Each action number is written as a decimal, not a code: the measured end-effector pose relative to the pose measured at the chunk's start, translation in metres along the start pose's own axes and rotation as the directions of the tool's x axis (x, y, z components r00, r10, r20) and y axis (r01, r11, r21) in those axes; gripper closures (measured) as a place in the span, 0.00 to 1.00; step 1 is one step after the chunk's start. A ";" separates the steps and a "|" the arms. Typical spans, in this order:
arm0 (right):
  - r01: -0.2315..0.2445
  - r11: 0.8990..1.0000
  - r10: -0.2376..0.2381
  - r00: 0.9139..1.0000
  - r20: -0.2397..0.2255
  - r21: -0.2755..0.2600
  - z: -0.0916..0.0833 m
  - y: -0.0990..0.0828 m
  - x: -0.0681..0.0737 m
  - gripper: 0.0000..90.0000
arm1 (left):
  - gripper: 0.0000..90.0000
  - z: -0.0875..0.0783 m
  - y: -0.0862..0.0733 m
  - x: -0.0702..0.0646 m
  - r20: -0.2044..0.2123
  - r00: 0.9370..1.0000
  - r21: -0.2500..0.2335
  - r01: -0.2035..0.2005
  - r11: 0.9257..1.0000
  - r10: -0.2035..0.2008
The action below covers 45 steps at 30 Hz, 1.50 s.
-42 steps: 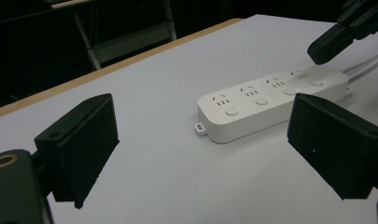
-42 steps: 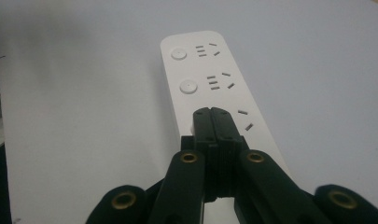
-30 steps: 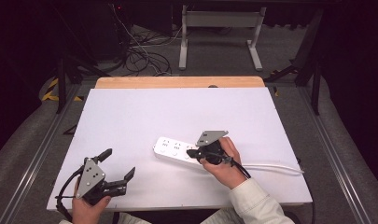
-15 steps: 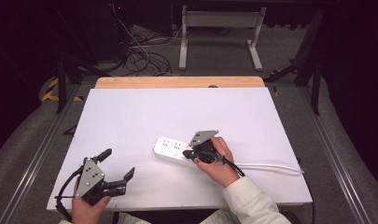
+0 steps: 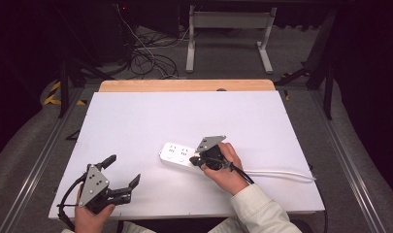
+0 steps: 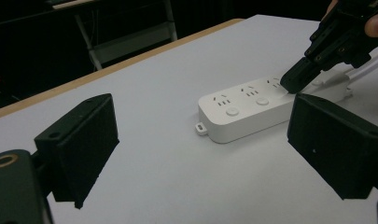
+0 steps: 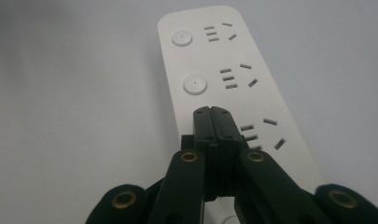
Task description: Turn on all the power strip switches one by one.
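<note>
A white power strip (image 5: 177, 154) lies flat on the white table (image 5: 184, 111), with its white cable (image 5: 281, 173) trailing right. The strip (image 7: 214, 56) has round buttons (image 7: 194, 84) beside its sockets. My right gripper (image 5: 194, 161) is shut with nothing between its pads. Its tips (image 7: 212, 112) are down at the strip's top face, beside the socket nearest the cable end. From the left gripper view, that right gripper (image 6: 291, 81) appears to touch the strip (image 6: 242, 109). My left gripper (image 5: 123, 168) is held open near the table's front left, apart from the strip, its jaws (image 6: 203, 121) empty.
A wooden edge (image 5: 184, 85) runs along the far side of the table. Beyond it are a metal stand (image 5: 228, 29) and loose cables (image 5: 145, 58) on the floor. Metal rails (image 5: 34, 170) flank the table.
My right gripper has shifted a little to the left along the power strip. The left gripper has stayed where it was.
</note>
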State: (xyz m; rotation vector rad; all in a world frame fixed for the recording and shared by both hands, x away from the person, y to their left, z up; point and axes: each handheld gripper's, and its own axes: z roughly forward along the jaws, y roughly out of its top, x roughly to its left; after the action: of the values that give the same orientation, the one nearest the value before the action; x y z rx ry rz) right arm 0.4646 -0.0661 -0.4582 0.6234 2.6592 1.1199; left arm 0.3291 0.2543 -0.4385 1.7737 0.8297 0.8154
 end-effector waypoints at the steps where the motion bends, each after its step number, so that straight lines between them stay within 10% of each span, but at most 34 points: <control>1: -0.001 1.000 0.001 1.000 -0.002 0.002 0.000 0.000 0.000 1.00 | 0.10 0.000 0.000 0.000 0.000 1.000 0.000 0.000 1.000 0.000; 45: 0.018 0.989 -0.021 1.000 -0.022 -0.147 -0.018 0.016 0.007 1.00 | 0.10 -0.001 0.000 0.001 -0.002 1.000 -0.003 -0.002 1.000 0.002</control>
State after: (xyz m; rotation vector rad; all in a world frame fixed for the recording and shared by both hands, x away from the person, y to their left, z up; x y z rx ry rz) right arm 0.4569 -0.0646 -0.4344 0.5586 2.5661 1.3113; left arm 0.3293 0.2553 -0.4381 1.7710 0.8281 0.8195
